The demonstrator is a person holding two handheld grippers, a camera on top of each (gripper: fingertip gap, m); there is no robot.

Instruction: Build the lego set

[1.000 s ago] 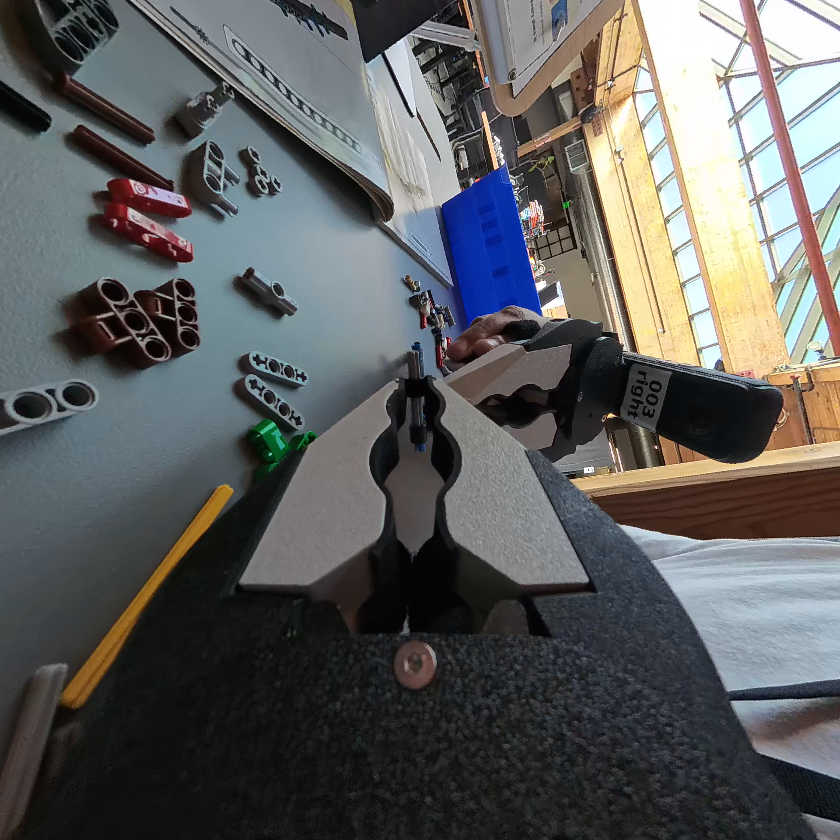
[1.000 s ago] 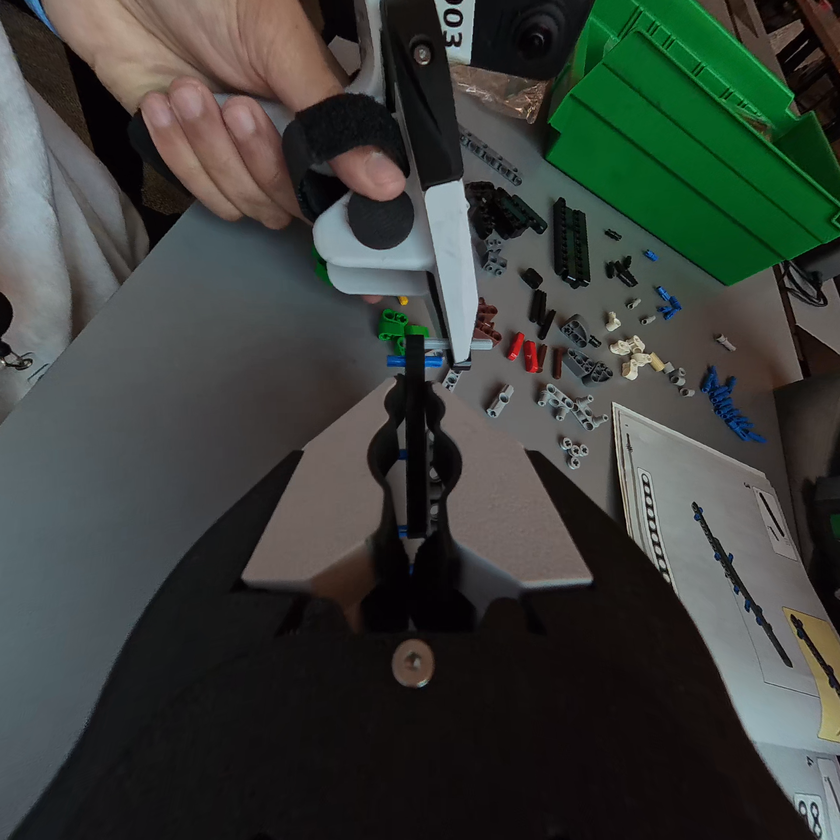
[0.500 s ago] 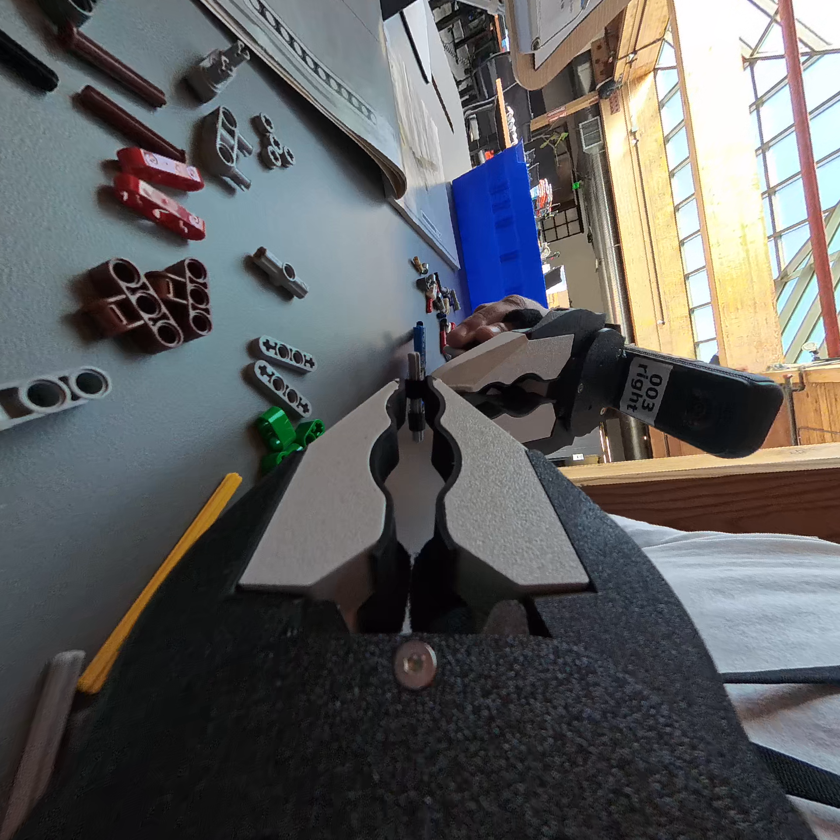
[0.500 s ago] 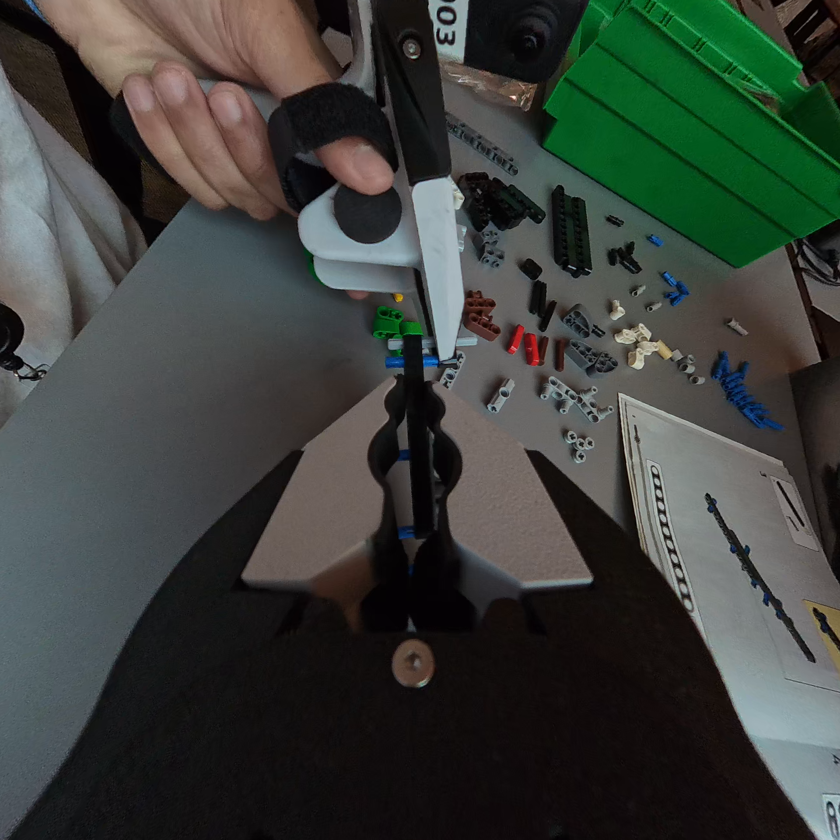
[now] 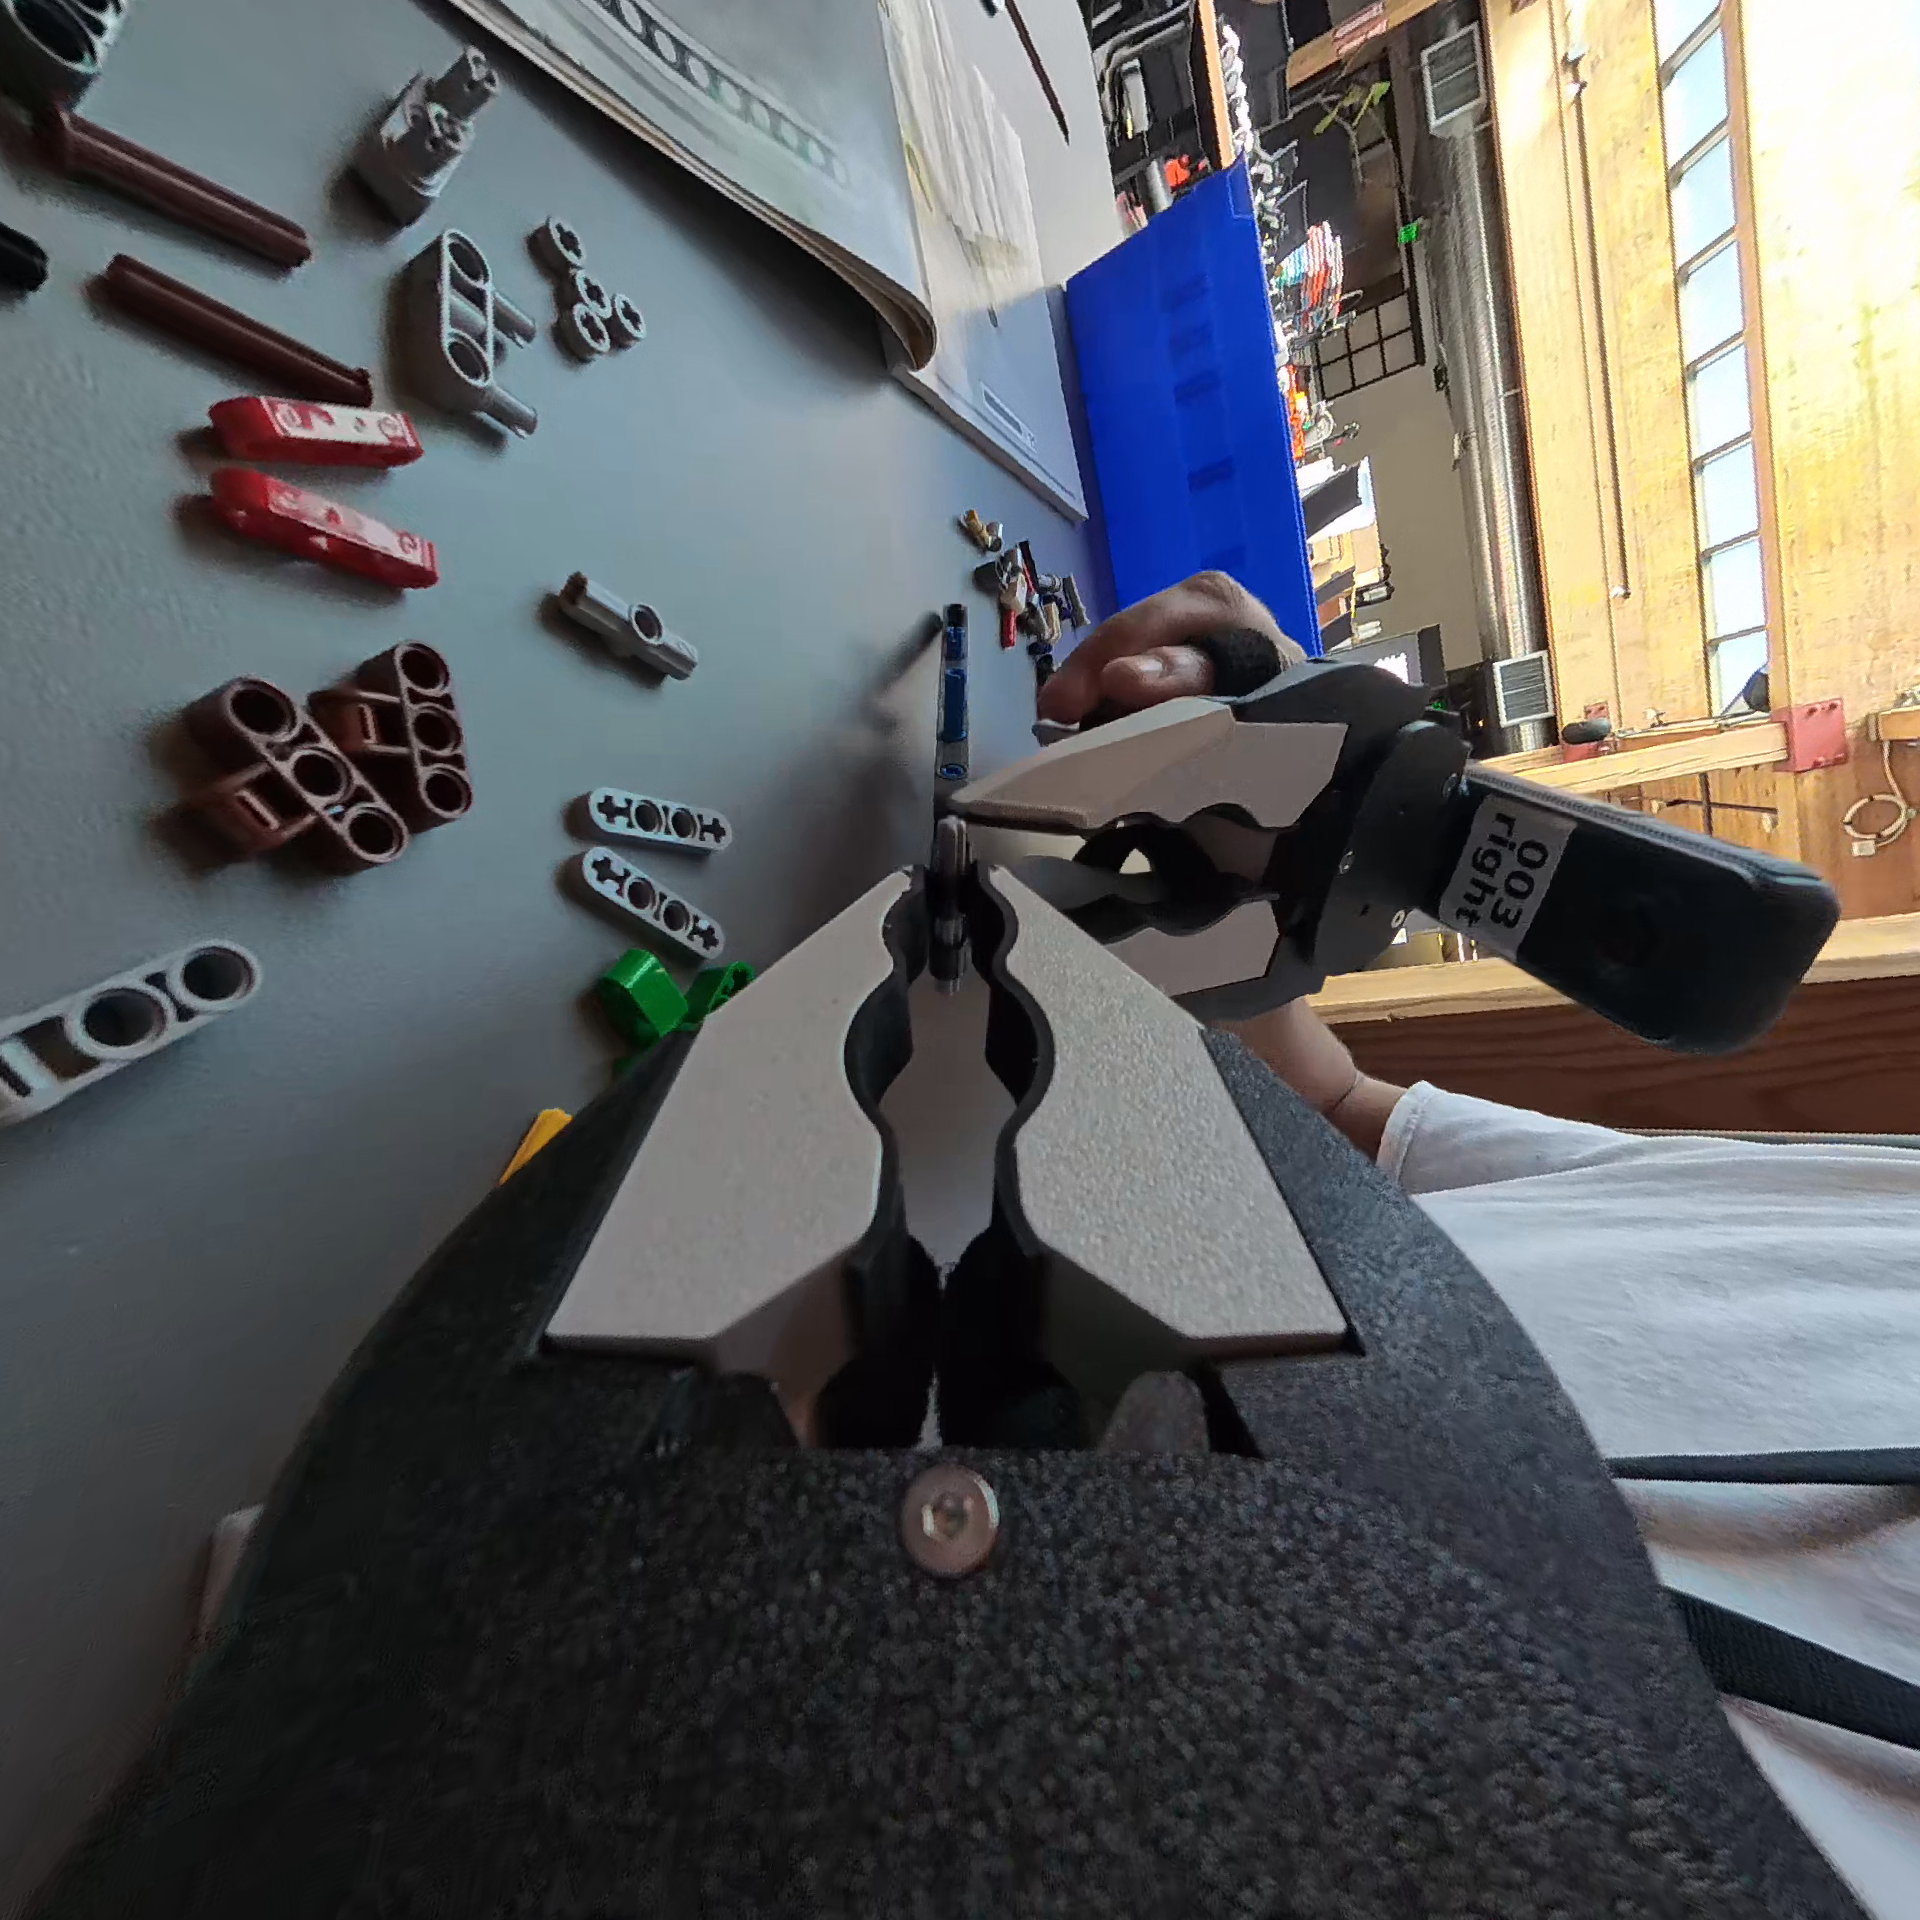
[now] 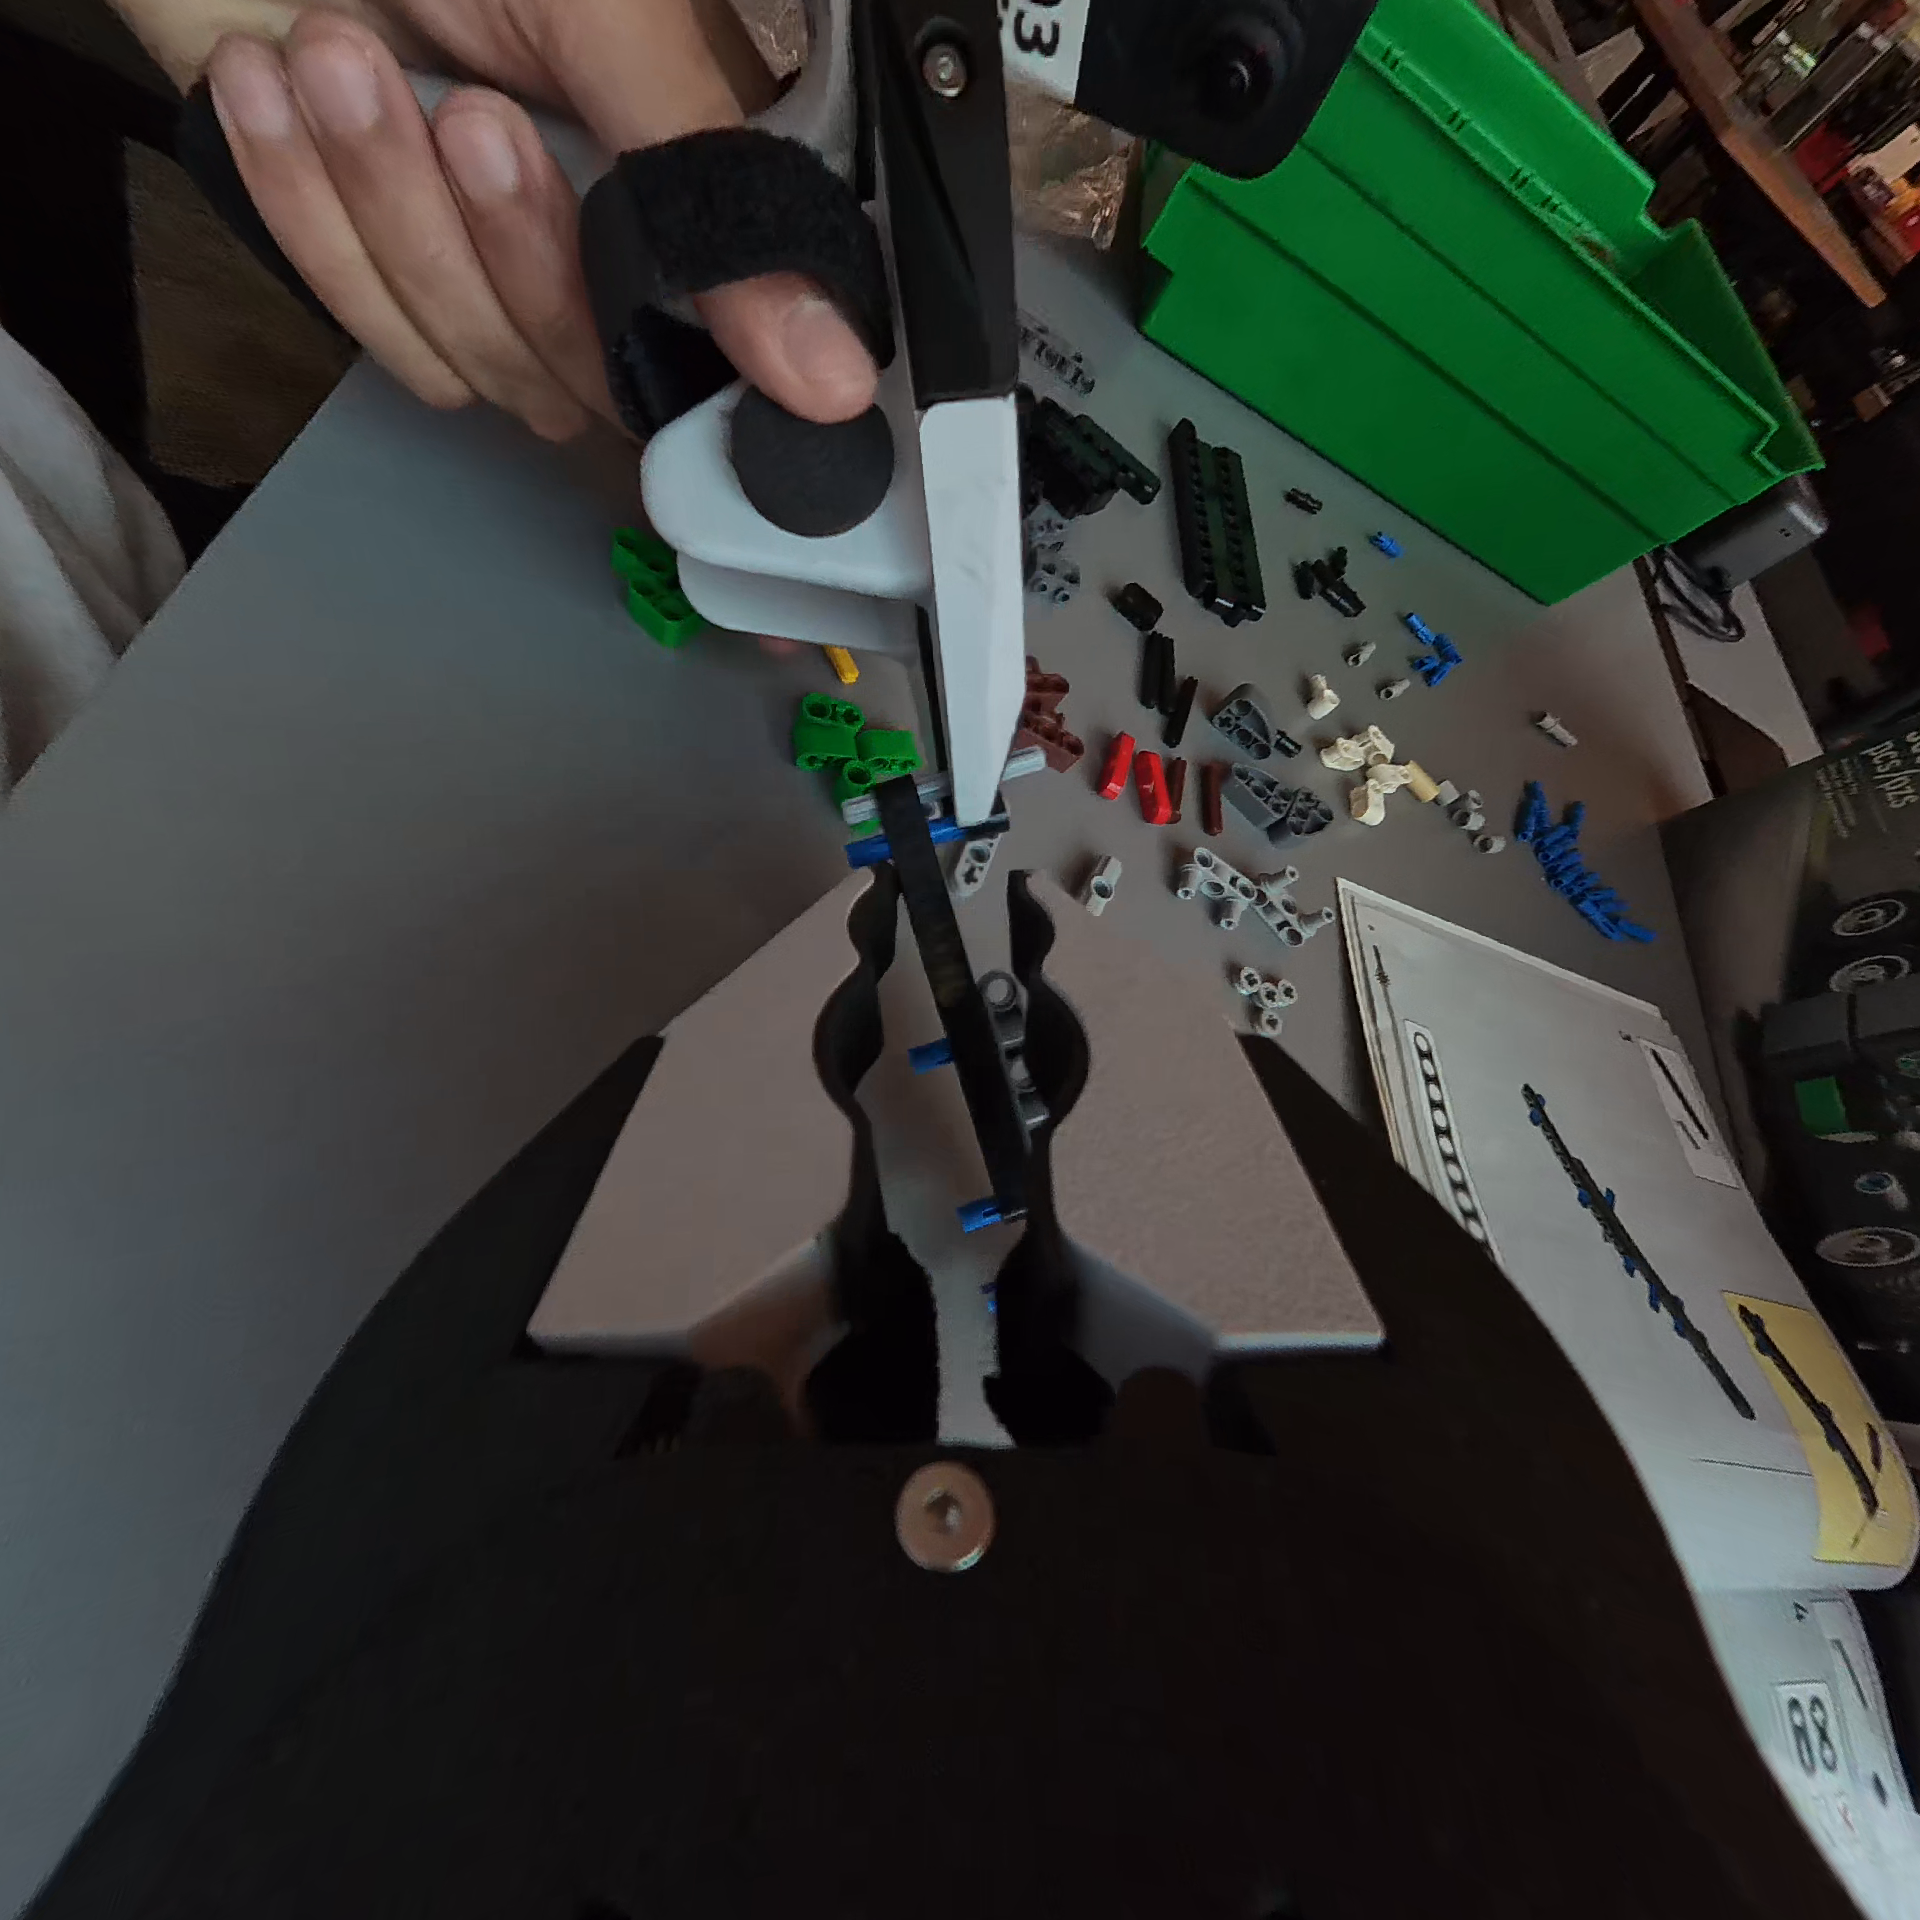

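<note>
My left gripper (image 5: pixel 948 883) is shut on a small grey pin (image 5: pixel 948 920) at its fingertips. It also shows in the right wrist view (image 6: pixel 971 800), coming down from above and touching the far end of a black beam (image 6: pixel 951 987). The beam carries blue pins and a grey connector (image 6: pixel 1006 1039). It lies tilted between the spread jaws of my right gripper (image 6: pixel 951 894), leaning toward the right finger. In the left wrist view the right gripper (image 5: pixel 1003 852) comes in from the right, jaws apart, with the beam (image 5: pixel 954 707) standing out past its tips.
Loose parts cover the grey table (image 6: pixel 364 831): brown beams (image 5: pixel 322 758), red pieces (image 5: pixel 312 478), green pieces (image 6: pixel 852 738), blue pins (image 6: pixel 1569 862). An instruction booklet (image 6: pixel 1538 1143) lies at the right, green bins (image 6: pixel 1455 343) behind, and a blue bin (image 5: pixel 1184 416) stands at the far edge. The tips of both grippers are at nearly the same place.
My right gripper's jaws have spread apart and the black beam now sits tilted between them. The left gripper stays shut on its pin and has come closer to the beam's end.
</note>
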